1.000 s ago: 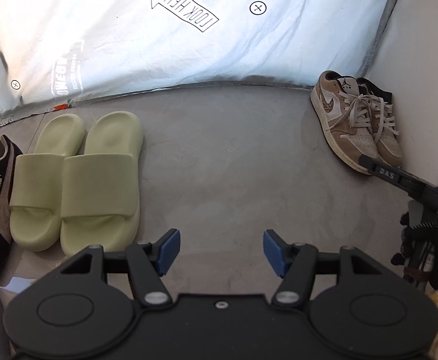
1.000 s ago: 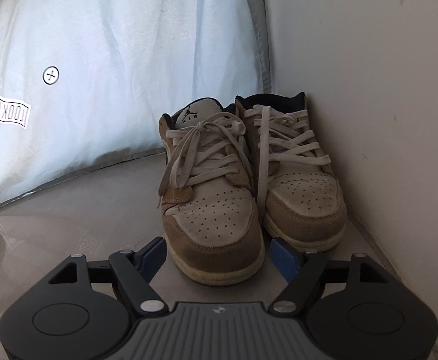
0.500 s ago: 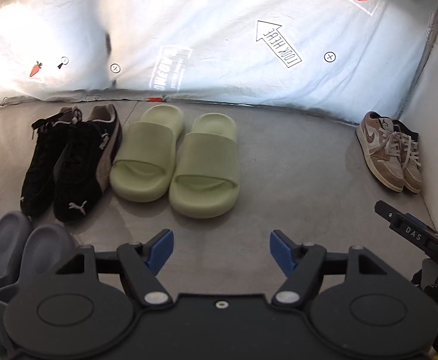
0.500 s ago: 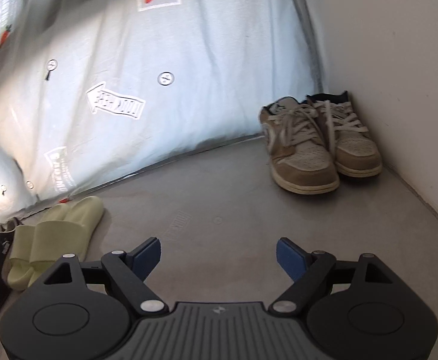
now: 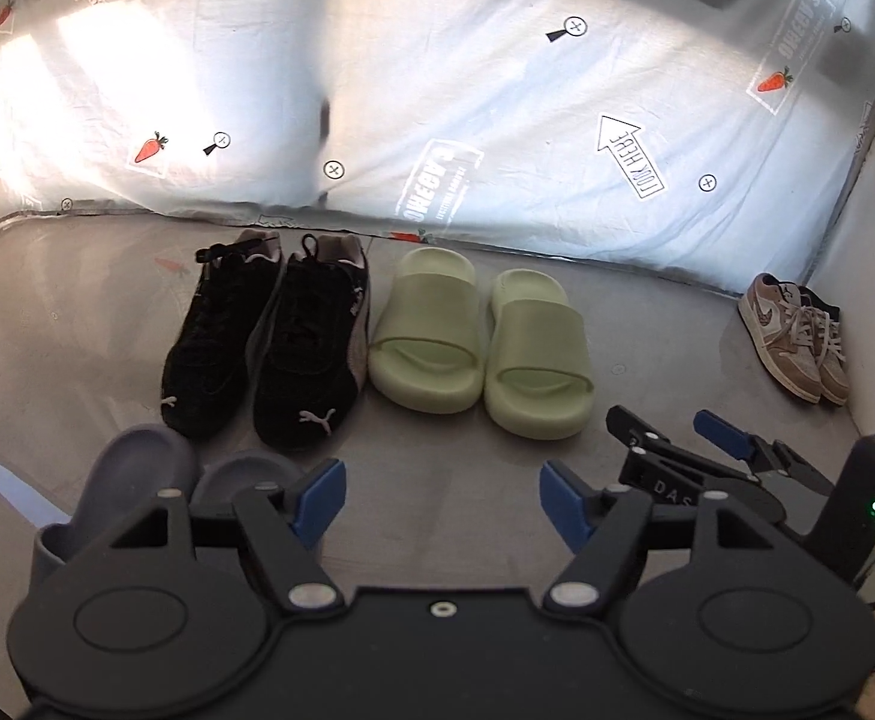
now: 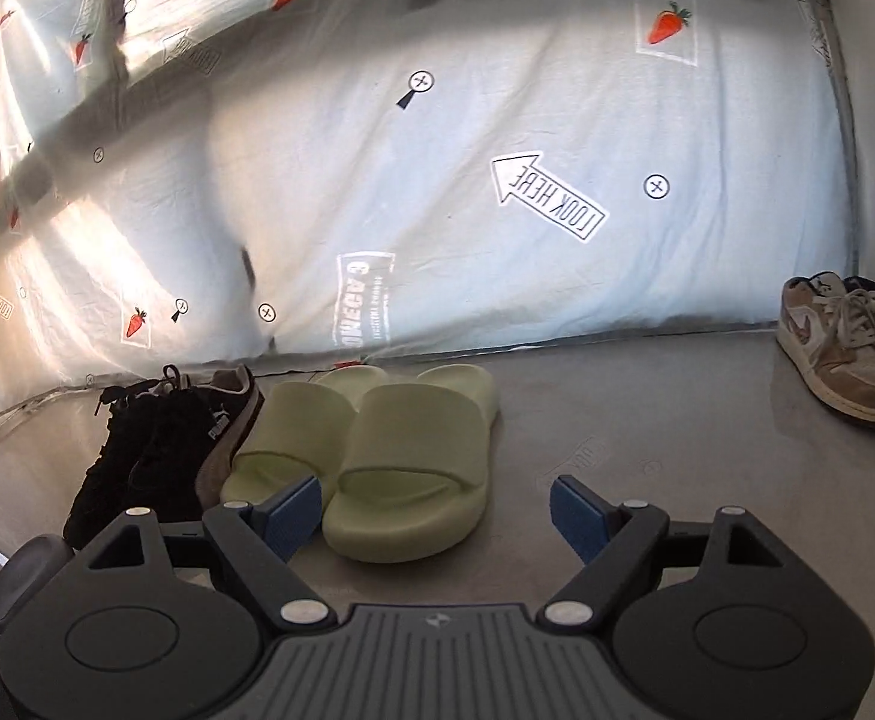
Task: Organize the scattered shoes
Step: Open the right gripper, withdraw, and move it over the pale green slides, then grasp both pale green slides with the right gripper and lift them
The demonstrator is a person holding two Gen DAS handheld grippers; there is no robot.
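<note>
Fingers (image 5: pixel 560 501) apart w/ nothing btwn, black sneakers (image 5: pixel 269 348), green slides (image 5: pixel 479 342) ahead

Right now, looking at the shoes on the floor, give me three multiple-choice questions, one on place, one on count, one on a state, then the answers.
1. The pale green foam slides sit where?
A. beside the black suede sneakers
B. in the corner by the wall
C. on top of the tan lace-up sneakers

2. How many tan lace-up sneakers are there?
A. one
B. two
C. four

3. The left gripper is:
A. shut on a slide
B. shut on a lace
C. open, holding nothing

Answers: 1 A, slides and black pair lie side by side. 2 B, one pair stands in the corner. 3 C, bare floor shows between its blue fingers.
</note>
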